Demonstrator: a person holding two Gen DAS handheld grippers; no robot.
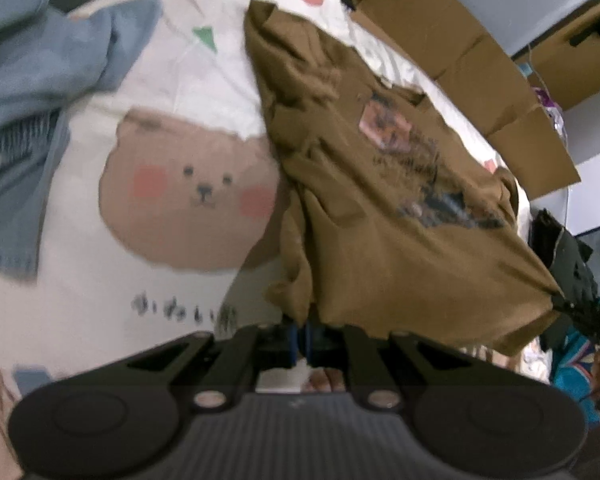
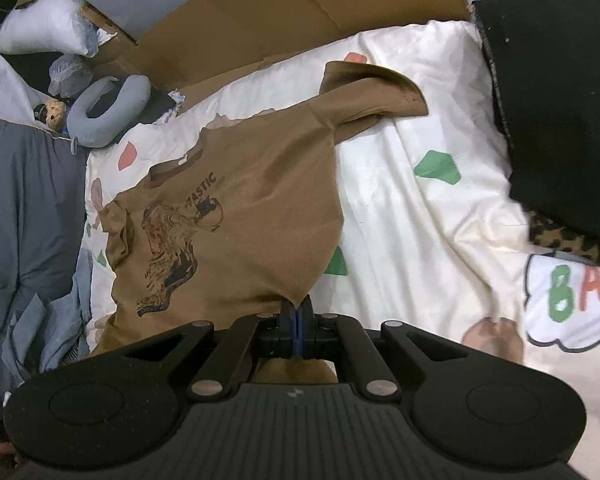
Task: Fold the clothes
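On the left of the right wrist view a dark grey-blue quilt point(image 2: 24, 208) lies bunched beside a grey U-shaped neck pillow point(image 2: 108, 110), with a white plastic-wrapped pillow point(image 2: 46, 24) behind them; nothing that holds contents shows except flattened brown cardboard sheets point(image 2: 300, 12) propped behind the bed, and they hold nothing. In the left wrist view a light blue knitted garment point(image 1: 32, 92) sits at the far left on the cream bedsheet printed with a brown bear face and coloured shapes point(image 1: 172, 80). The left gripper point(image 1: 303, 338) has its blue-padded fingers pressed together on a bottom edge of the brown cotton T-shirt with a dark animal print point(image 1: 380, 184), which rises from the fingers and spreads away toward the upper right, lifted and creased. The right gripper point(image 2: 297, 312) is likewise pinched closed on another corner of the brown cotton T-shirt with a dark animal print point(image 2: 240, 208); from that pinch the cloth fans out ahead and to the left, its chest print facing up, one sleeve lying flat on the sheet ahead. To the far right a black fabric pile point(image 2: 560, 100) rests over a leopard-pattern edge point(image 2: 564, 240).
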